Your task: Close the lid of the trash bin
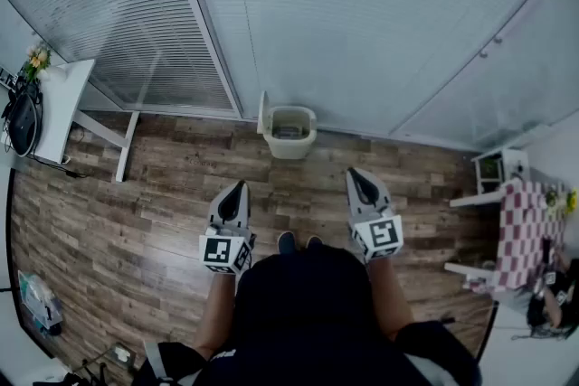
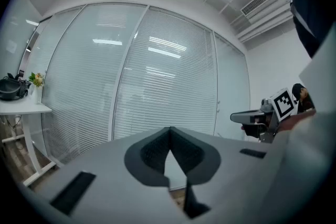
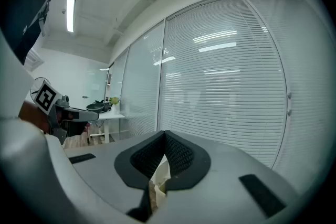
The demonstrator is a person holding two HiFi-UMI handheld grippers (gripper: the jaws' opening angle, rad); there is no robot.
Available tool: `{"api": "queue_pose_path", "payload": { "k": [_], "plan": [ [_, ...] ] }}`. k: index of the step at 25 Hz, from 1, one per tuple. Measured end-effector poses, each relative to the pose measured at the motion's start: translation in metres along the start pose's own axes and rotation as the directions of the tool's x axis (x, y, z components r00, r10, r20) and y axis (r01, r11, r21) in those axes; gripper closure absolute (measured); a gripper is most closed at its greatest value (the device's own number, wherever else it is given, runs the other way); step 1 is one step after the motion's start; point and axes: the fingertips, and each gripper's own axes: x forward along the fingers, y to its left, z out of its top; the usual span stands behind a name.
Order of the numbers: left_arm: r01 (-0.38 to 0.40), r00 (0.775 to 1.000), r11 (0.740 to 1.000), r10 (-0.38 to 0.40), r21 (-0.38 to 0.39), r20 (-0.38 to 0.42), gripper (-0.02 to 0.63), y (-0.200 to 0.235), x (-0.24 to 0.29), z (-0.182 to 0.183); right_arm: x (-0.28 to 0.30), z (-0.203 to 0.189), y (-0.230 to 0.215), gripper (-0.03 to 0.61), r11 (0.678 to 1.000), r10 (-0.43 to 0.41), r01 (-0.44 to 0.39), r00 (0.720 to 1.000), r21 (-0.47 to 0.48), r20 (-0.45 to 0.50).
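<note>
Facing bin [image 1: 289, 136] at 12 o'clock, lid [image 1: 263, 114] upright on its 9 o'clock edge, with left gripper [image 1: 238, 189] and right gripper [image 1: 355, 175] clenched empty; best stepping close, then tipping lid toward 3 o'clock.

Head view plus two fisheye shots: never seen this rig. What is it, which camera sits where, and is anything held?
There is no robot here. A person stands on a wood floor and holds a pair of tongs in each hand. The head view comes from a camera on the person's head, looking steeply down at the left tongs and the right tongs. The other two pictures come from cameras riding on each pair, looking along its tips. Both pairs are closed and hold nothing. Ahead, against the blinds, stands the trash bin with its lid up; neither pair touches it. A white desk is at the left and a checked table at the right.
</note>
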Motion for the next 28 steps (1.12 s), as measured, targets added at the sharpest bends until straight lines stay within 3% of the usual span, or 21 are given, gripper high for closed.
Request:
{"api": "queue_pose_path", "payload": {
  "k": [6,10,11,13,14,28],
  "plan": [
    [-0.024,1.000,1.000,0.024,0.003,-0.001,0.606,0.002,-0.001,0.004,-0.002,-0.003,0.002,0.575,1.000,0.017,-0.017,1.000,0.009,-0.008],
    [-0.014,1.000,0.999,0.014,0.030,0.000,0.603,0.000,0.000,0.002,0.000,0.006,0.010,0.575,0.997,0.046,-0.043,0.998,-0.060,0.042],
    [-0.013,1.000,0.999,0.013,0.033,-0.002,0.564,-0.002,0.001,0.002,-0.001,0.006,0.010,0.575,0.998,0.041,-0.038,0.998,-0.058,0.043],
    [-0.016,1.000,0.999,0.016,0.041,0.001,0.381,-0.003,0.004,0.004,-0.002,0.005,0.007,0.575,0.999,0.028,-0.026,0.999,-0.047,0.042],
    [-0.022,1.000,0.998,0.022,0.050,0.004,0.361,-0.003,0.005,0.005,-0.002,0.005,0.006,0.575,0.999,0.023,-0.021,0.999,-0.047,0.043],
    [-0.066,0.997,0.995,0.068,0.073,-0.020,0.341,0.016,-0.002,-0.009,-0.002,-0.006,0.002,0.575,0.999,-0.029,0.028,0.999,0.024,0.034]
  ]
}}
